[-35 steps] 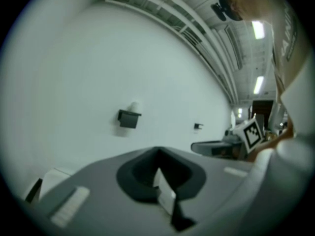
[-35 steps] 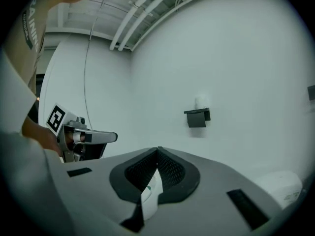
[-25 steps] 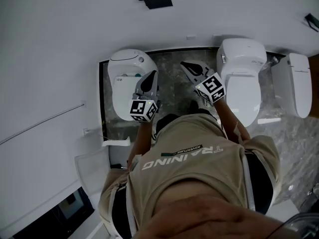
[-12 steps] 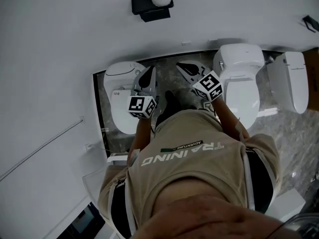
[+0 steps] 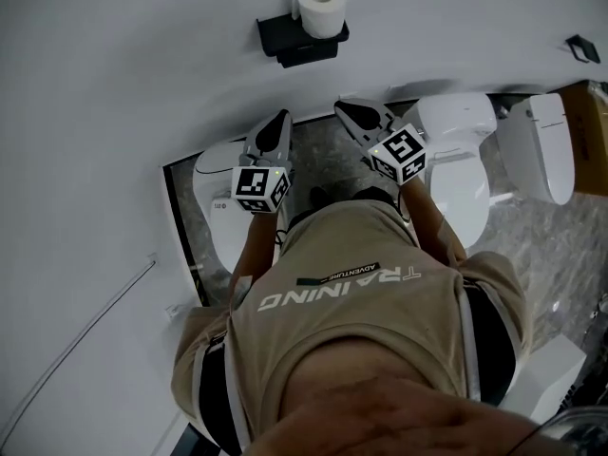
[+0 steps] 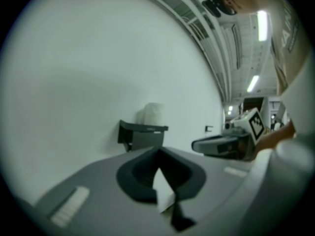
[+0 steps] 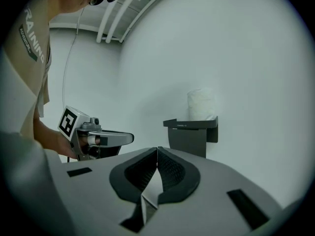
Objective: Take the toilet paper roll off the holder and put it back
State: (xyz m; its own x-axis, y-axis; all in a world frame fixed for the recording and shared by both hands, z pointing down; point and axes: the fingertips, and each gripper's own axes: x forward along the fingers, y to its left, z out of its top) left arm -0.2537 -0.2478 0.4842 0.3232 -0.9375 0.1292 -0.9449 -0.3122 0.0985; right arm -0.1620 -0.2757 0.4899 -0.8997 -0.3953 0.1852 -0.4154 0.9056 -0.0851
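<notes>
While both grippers point toward the far white wall [image 5: 142, 84], neither one holds anything. Left gripper [image 5: 279, 119]: jaws pressed together, nothing between them, clear in the left gripper view. Right gripper [image 5: 346, 110]: jaws closed tip to tip, empty too. The two are side by side with a gap between them and do not touch. Each has its marker cube at the near end, by the person's hands.

Toilet paper roll [image 5: 318, 8] stands upright on the flat top of the black holder [image 5: 302, 44], touching it. The holder is fixed to the wall. The roll is well apart from both grippers, with no contact. In the head view it sits farther out than the tips and roughly between them. The right gripper view shows the roll and holder to the right of the closed jaws. The left gripper view shows them to the left of its jaws, with the roll blurred.

Lower down are three white toilets. The left toilet [image 5: 211, 174] is partly hidden by the left gripper. The middle toilet [image 5: 461, 150] is just right of the right gripper. The third toilet [image 5: 537, 145] is at the far right edge. Dark marbled floor [image 5: 323, 150] shows between them. The person's beige shirt [image 5: 351, 293] fills the near part of the head view.
</notes>
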